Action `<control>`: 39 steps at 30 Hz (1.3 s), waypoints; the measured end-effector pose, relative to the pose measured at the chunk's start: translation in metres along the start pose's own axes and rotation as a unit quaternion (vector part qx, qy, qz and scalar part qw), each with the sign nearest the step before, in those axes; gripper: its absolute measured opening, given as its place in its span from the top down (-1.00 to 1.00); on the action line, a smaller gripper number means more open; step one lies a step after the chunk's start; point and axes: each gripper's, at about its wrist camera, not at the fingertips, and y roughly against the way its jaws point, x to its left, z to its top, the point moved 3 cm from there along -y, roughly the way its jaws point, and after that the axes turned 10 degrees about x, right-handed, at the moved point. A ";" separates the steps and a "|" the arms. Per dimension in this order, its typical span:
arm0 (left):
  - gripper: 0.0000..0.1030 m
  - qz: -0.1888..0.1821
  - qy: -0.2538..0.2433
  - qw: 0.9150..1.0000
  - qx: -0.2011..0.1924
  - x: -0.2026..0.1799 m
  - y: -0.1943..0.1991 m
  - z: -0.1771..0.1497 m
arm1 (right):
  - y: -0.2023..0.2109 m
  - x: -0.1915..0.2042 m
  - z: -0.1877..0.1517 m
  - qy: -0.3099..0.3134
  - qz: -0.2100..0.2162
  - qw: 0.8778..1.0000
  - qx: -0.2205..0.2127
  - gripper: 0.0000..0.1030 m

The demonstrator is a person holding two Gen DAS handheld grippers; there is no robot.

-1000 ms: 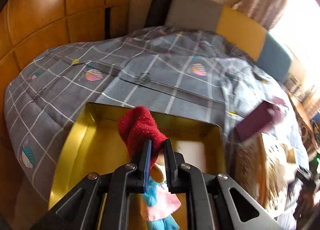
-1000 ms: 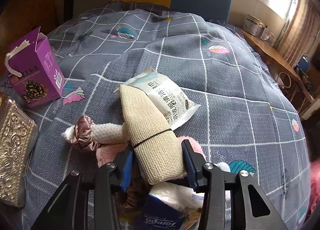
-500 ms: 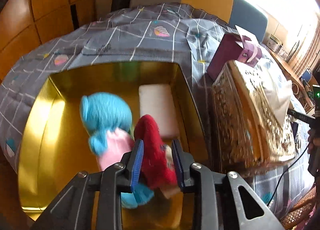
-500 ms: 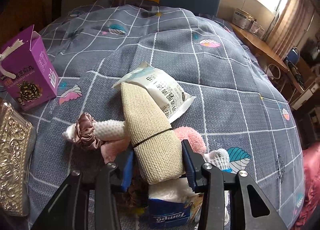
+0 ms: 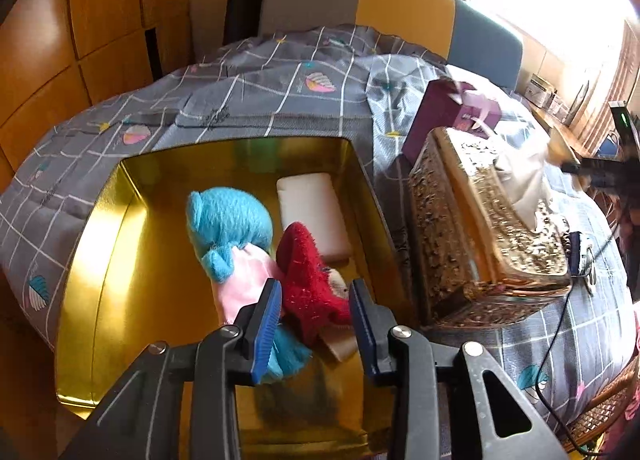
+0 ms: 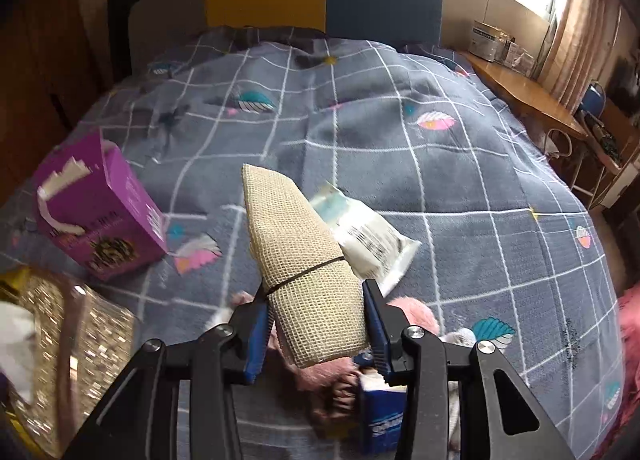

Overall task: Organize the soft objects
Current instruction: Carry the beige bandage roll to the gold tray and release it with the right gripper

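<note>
Soft toys lie in a gold metal tin [image 5: 100, 244] that sits on the grey checked quilt [image 5: 256, 100] of the bed: a fuzzy blue plush head [image 5: 230, 220] with a pink cloth body, a fluffy red sock-shaped piece [image 5: 308, 280] leaning against it, and a smooth white rectangular pad [image 5: 310, 216] flat along the tin's right wall. Just right of the tin stands an ornate gold embossed tissue box [image 5: 492, 236] with a tissue poking out, and behind that a purple carton [image 5: 440, 116]. Over the quilt's near edge, a coarse beige woven roll [image 6: 304, 268], bound by a thin dark elastic band, is tapered at its far end and lifted clear of the bedding. Behind it lies a crinkled white plastic packet [image 6: 368, 236]; below it sit pink fluffy items [image 6: 412, 310] and a blue tissue pack [image 6: 380, 420], both partly hidden by the roll and blurred. The purple carton [image 6: 100, 212] stands towards the quilt's left edge. The left gripper [image 5: 316, 324] is opening over the tin, its blue pads on either side of the red piece with a gap on the right side, so it is let go. The right gripper [image 6: 316, 336] is clamped on the beige roll, both pads pressing its sides
</note>
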 end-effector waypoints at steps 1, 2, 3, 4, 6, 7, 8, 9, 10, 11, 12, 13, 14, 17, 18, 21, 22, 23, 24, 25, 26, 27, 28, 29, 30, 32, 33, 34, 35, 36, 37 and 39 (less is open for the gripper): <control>0.32 -0.001 -0.003 1.000 -0.004 -0.002 0.004 -0.001 | 0.004 0.006 0.004 -0.001 0.009 1.000 -0.002 0.16; 0.32 -0.003 -0.004 1.000 -0.006 -0.003 0.006 0.000 | 0.008 0.012 0.008 0.000 0.018 1.000 -0.005 0.16; 0.32 -0.005 -0.006 1.000 -0.007 -0.004 0.008 0.001 | 0.011 0.019 0.013 0.002 0.027 1.000 -0.008 0.16; 0.32 -0.005 -0.008 1.000 -0.009 -0.006 0.010 0.000 | 0.015 0.027 0.016 0.005 0.037 0.999 -0.011 0.16; 0.32 -0.007 -0.012 1.000 -0.012 -0.008 0.014 -0.001 | 0.024 0.045 0.024 0.016 0.056 0.998 -0.020 0.16; 0.32 -0.006 -0.014 1.000 -0.014 -0.008 0.015 -0.002 | 0.028 0.054 0.027 0.023 0.064 0.997 -0.026 0.16; 0.32 -0.006 -0.015 1.000 -0.015 -0.008 0.016 -0.002 | 0.033 0.064 0.029 0.032 0.074 0.996 -0.031 0.16; 0.32 -0.007 -0.015 1.000 -0.015 -0.008 0.016 -0.002 | 0.038 0.075 0.031 0.042 0.082 0.995 -0.036 0.16; 0.32 -0.008 -0.015 1.000 -0.015 -0.008 0.017 -0.003 | 0.042 0.086 0.031 0.053 0.089 0.994 -0.041 0.16; 0.32 -0.007 -0.015 1.000 -0.015 -0.007 0.017 -0.004 | 0.046 0.097 0.031 0.064 0.095 0.992 -0.045 0.16; 0.32 -0.006 -0.014 1.000 -0.015 -0.006 0.017 -0.004 | 0.050 0.107 0.030 0.075 0.104 0.991 -0.048 0.16; 0.32 -0.006 -0.014 1.000 -0.015 -0.006 0.017 -0.005 | 0.054 0.114 0.027 0.086 0.113 0.989 -0.051 0.16; 0.32 -0.006 -0.014 1.000 -0.015 -0.005 0.017 -0.005 | 0.058 0.123 0.025 0.098 0.119 0.987 -0.054 0.16; 0.32 -0.006 -0.013 1.000 -0.015 -0.003 0.016 -0.005 | 0.068 0.148 0.015 0.132 0.141 0.979 -0.059 0.16; 0.32 -0.006 -0.012 1.000 -0.015 -0.002 0.016 -0.006 | 0.071 0.156 0.011 0.144 0.146 0.977 -0.061 0.16; 0.32 -0.006 -0.011 1.000 -0.016 -0.001 0.016 -0.006 | 0.078 0.174 -0.001 0.171 0.165 0.970 -0.060 0.16; 0.32 -0.007 -0.010 1.000 -0.015 -0.001 0.016 -0.007 | 0.080 0.180 -0.005 0.179 0.171 0.967 -0.060 0.16; 0.32 -0.007 -0.009 1.000 -0.015 0.000 0.015 -0.007 | 0.082 0.186 -0.010 0.186 0.177 0.964 -0.059 0.16; 0.32 -0.008 -0.009 1.000 -0.015 0.001 0.016 -0.007 | 0.083 0.192 -0.014 0.194 0.184 0.962 -0.057 0.16; 0.32 -0.007 -0.008 1.000 -0.016 0.002 0.016 -0.007 | 0.084 0.198 -0.019 0.202 0.188 0.959 -0.055 0.16; 0.32 -0.006 -0.008 1.000 -0.016 0.003 0.016 -0.008 | 0.085 0.204 -0.022 0.212 0.193 0.957 -0.054 0.16; 0.32 -0.005 -0.005 1.000 -0.016 0.005 0.015 -0.008 | 0.086 0.211 -0.027 0.221 0.197 0.954 -0.052 0.16; 0.32 -0.005 -0.001 1.000 -0.015 0.008 0.015 -0.009 | 0.086 0.217 -0.032 0.230 0.201 0.951 -0.048 0.16; 0.32 -0.003 0.004 1.000 -0.015 0.012 0.015 -0.009 | 0.086 0.223 -0.037 0.238 0.204 0.949 -0.043 0.16; 0.32 -0.001 0.007 1.000 -0.016 0.015 0.015 -0.010 | 0.085 0.230 -0.043 0.245 0.207 0.947 -0.037 0.16; 0.32 0.002 0.019 1.000 -0.020 0.025 0.017 -0.011 | 0.083 0.242 -0.054 0.256 0.213 0.943 -0.021 0.16; 0.32 0.004 0.028 0.999 -0.024 0.032 0.019 -0.011 | 0.082 0.248 -0.060 0.260 0.218 0.941 -0.013 0.15; 0.32 0.007 0.037 0.999 -0.026 0.040 0.020 -0.011 | 0.080 0.253 -0.066 0.262 0.224 0.939 -0.004 0.15; 0.32 0.011 0.045 0.999 -0.028 0.045 0.021 -0.011 | 0.079 0.258 -0.072 0.264 0.229 0.937 0.005 0.15; 0.32 0.015 0.053 0.998 -0.031 0.052 0.022 -0.011 | 0.078 0.264 -0.079 0.268 0.232 0.935 0.013 0.15; 0.32 0.019 0.066 0.997 -0.035 0.061 0.024 -0.011 | 0.077 0.271 -0.087 0.274 0.237 0.932 0.017 0.15; 0.32 0.025 0.083 0.995 -0.040 0.074 0.028 -0.010 | 0.075 0.285 -0.104 0.292 0.244 0.924 0.029 0.15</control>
